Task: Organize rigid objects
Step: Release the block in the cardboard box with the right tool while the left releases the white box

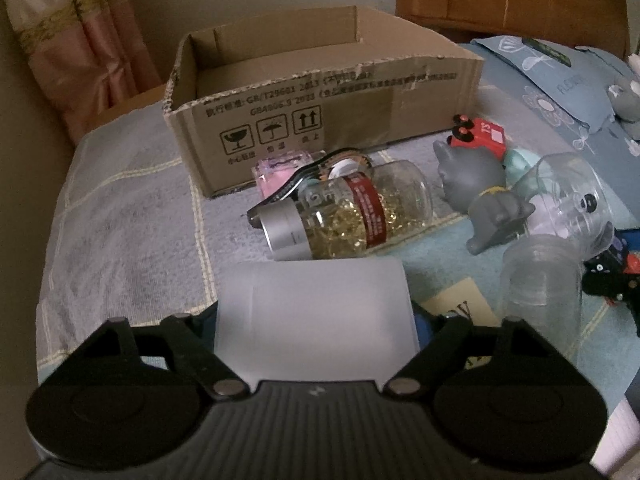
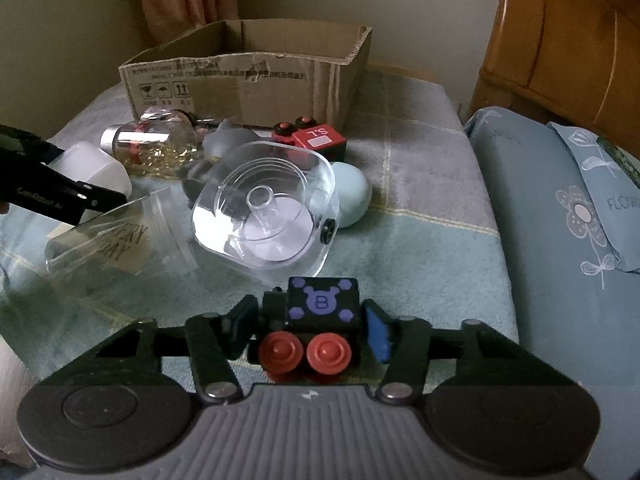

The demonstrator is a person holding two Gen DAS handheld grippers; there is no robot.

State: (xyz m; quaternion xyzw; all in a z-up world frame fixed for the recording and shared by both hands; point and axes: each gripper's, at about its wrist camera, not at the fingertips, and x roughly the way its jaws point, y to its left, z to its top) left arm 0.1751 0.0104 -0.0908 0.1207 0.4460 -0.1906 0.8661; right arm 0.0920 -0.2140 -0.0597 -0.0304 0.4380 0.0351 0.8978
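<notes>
1. Between my left gripper point(image 1: 316, 320) fingers sits a frosted cup point(image 1: 316, 312), gripped; swinging to the box point(image 1: 320, 92) could clip the jar point(image 1: 344, 216)
2. My right gripper point(image 2: 308, 324) straddles the black block point(image 2: 320, 312), jaws not touching; it may roll away

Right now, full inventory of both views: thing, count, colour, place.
cardboard box: 1, brown, open, back of bed.
glass jar: 1, clear, gold contents, silver cap, lying before box.
frosted cup: 1, white, in left claw.
grey cat figure: 1, right of jar.
red toy block: 1, near box.
clear square container: 1, centre.
pale blue ball: 1, beside container.
black toy block: 1, purple B, between right claw fingers.
left claw: black.
right claw: black.
</notes>
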